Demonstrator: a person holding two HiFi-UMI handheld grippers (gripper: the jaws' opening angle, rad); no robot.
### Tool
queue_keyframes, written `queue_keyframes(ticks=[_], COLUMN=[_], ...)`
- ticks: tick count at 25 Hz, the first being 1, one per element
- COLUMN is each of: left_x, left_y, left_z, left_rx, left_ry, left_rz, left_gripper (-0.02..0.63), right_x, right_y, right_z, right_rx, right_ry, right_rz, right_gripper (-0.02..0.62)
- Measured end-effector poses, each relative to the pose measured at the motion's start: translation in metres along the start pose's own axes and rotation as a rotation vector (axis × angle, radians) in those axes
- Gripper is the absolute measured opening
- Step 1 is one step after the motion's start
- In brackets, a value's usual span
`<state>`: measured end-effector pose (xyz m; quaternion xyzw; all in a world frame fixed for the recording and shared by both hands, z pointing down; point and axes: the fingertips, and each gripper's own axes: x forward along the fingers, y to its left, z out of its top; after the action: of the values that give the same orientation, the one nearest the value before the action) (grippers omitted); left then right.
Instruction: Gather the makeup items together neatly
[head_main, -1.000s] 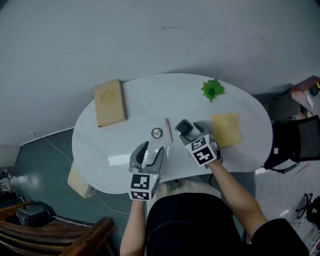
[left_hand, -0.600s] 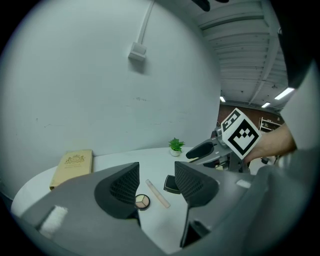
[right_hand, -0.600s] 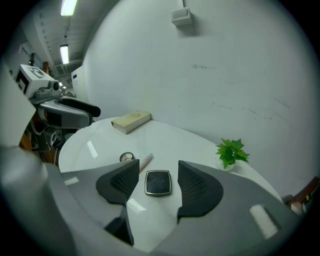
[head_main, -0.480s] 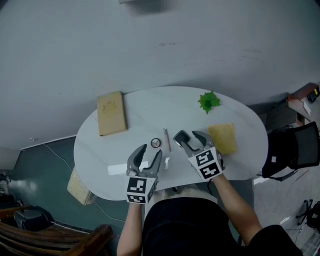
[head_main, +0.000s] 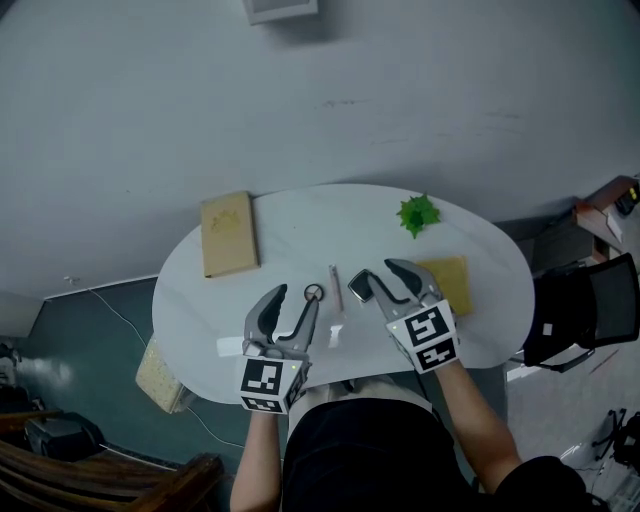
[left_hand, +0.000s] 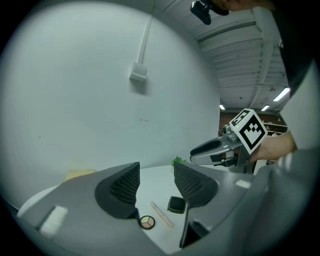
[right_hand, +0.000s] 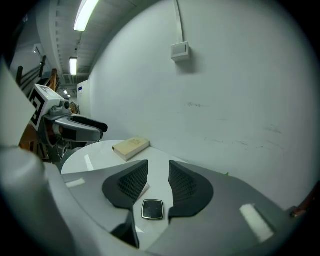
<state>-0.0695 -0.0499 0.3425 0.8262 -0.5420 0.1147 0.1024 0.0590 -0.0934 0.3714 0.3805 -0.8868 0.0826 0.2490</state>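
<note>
On the white oval table (head_main: 200, 300) lie a round eyeshadow compact (head_main: 314, 293) (left_hand: 147, 222), a pink stick (head_main: 336, 287) (left_hand: 162, 215) and a square black compact (left_hand: 176, 204) (right_hand: 152, 209), close together near the middle. My left gripper (head_main: 293, 300) (left_hand: 156, 172) hovers open above the table's near side, with nothing between its pads. My right gripper (head_main: 385, 280) (right_hand: 157, 167) hangs above the black compact without touching it. Its jaws have just been closing and stand narrower, with a gap and nothing between them.
A tan book (head_main: 228, 233) (right_hand: 131, 146) lies at the table's far left, a green plant (head_main: 418, 213) at the far right, and a yellow pad (head_main: 452, 283) beside my right gripper. A small white piece (head_main: 336, 335) and a white strip (head_main: 230, 346) lie near the front edge.
Both grippers have risen off the table. The right jaws have narrowed, and the black compact now lies on the table below them.
</note>
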Motion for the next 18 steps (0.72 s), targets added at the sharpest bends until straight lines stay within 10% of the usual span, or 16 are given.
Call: queue_keyframes(ticks=[18], left_x=[-0.058], left_y=[0.0], left_z=[0.058], left_rx=[0.023], left_ry=[-0.124], left_rz=[-0.01], left_gripper=[0.123], right_x=[-0.068], right_y=[0.025], right_z=[0.071], right_rx=[0.0], right_ry=[-0.216], right_rz=[-0.076], right_gripper=[0.025])
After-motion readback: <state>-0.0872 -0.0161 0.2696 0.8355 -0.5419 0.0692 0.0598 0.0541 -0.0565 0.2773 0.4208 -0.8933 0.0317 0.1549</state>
